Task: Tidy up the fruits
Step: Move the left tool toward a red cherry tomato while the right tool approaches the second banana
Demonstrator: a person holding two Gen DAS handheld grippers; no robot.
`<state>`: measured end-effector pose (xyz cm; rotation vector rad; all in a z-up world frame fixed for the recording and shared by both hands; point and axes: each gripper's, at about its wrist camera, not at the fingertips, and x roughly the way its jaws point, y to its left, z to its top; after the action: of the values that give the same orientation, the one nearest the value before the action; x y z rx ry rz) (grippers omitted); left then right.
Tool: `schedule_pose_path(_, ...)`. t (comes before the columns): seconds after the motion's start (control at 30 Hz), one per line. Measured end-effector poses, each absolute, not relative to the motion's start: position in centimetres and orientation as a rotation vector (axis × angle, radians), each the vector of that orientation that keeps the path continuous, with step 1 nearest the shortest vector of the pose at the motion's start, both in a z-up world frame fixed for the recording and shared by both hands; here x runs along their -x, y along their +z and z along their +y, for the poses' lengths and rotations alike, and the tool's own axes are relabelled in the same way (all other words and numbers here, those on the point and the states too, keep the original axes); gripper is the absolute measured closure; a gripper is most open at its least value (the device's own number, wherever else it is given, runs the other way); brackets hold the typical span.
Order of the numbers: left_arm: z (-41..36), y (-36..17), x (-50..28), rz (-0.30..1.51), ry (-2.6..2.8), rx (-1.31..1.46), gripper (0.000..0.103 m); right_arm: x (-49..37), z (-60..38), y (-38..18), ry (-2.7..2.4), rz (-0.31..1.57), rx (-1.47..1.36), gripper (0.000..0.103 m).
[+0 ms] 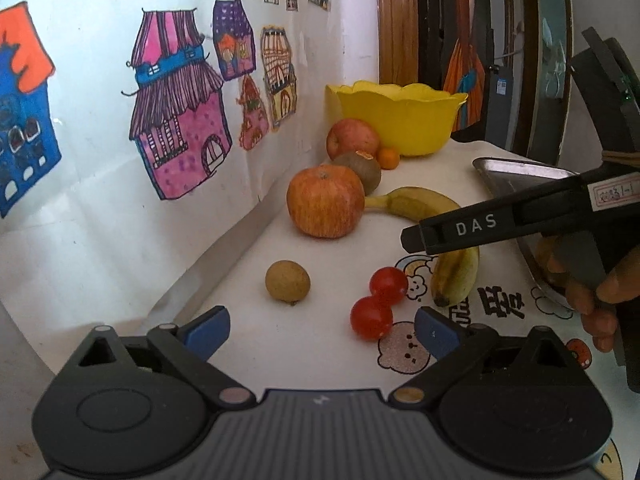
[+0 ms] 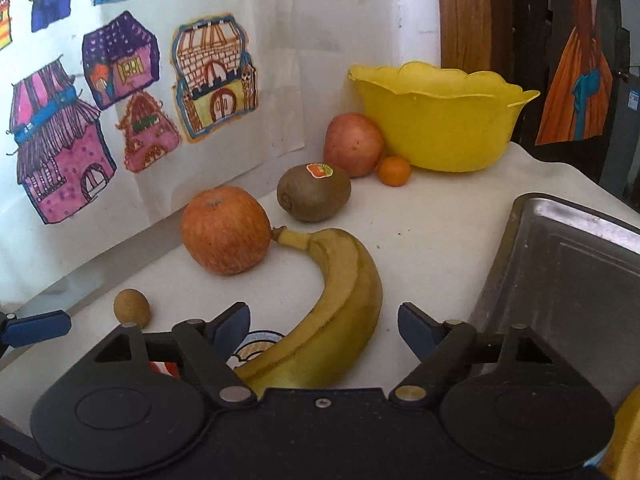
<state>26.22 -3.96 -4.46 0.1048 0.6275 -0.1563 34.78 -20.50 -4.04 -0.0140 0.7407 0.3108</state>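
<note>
Fruits lie loose on the white cloth [image 2: 432, 236], none in the yellow bowl [image 2: 440, 128] as far as its wall lets me see; its inside is hidden.

Right gripper [image 2: 324, 324]: jaws wide, holding nothing. Banana [image 2: 344, 296] lies between its fingers, tip end running under the gripper body, stem pointing forward-left and touching the near apple [image 2: 226, 230]. Ahead of the banana stem, a kiwi [image 2: 314, 192] with a sticker on top. Further ahead, the far apple [image 2: 354, 144], touching or just beside the bowl wall; a small orange [image 2: 395, 171] sits at the bowl's foot beside that apple. Longan [image 2: 132, 307] sits left of the left finger. Metal tray [image 2: 568, 264] is to the right, just beside the right finger. A yellow object at the lower right edge of this view: cannot tell what.

Left gripper [image 1: 322, 330]: jaws wide, holding nothing. Longan [image 1: 287, 281] just ahead, slightly left of centre. Two cherry tomatoes [image 1: 380, 302], touching each other, just ahead of the right finger [image 1: 436, 332]. Banana [image 1: 452, 272] further ahead-right, partly crossed by the right gripper's black finger marked "DAS". Near apple [image 1: 326, 201] straight ahead; kiwi [image 1: 360, 168], far apple [image 1: 352, 138], orange [image 1: 388, 158] and bowl [image 1: 396, 116] in a line beyond it.

Cartoon prints on the cloth near the tomatoes. Drawings of houses [image 1: 180, 120] on the wall to the left.
</note>
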Motion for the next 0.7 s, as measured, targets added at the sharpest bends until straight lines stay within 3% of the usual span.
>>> schedule_pose_path(0.23, -4.4, -4.7, -26.8, 0.648, -0.178, -0.119, 0.019, -35.5, -20.2, -4.7, 0.289, 0.750, 0.020, 0.038)
schedule_pose_path(0.47, -4.8, -4.9, -27.0, 0.662, -0.212, -0.120, 0.042, -35.6, -19.6, -4.8, 0.261, 0.740, 0.062, 0.042)
schedule_pose_path(0.7, -4.7, -4.9, -27.1, 0.664, -0.227, -0.100, 0.058, -35.3, -19.3, -4.9, 0.233, 0.724, 0.073, 0.046)
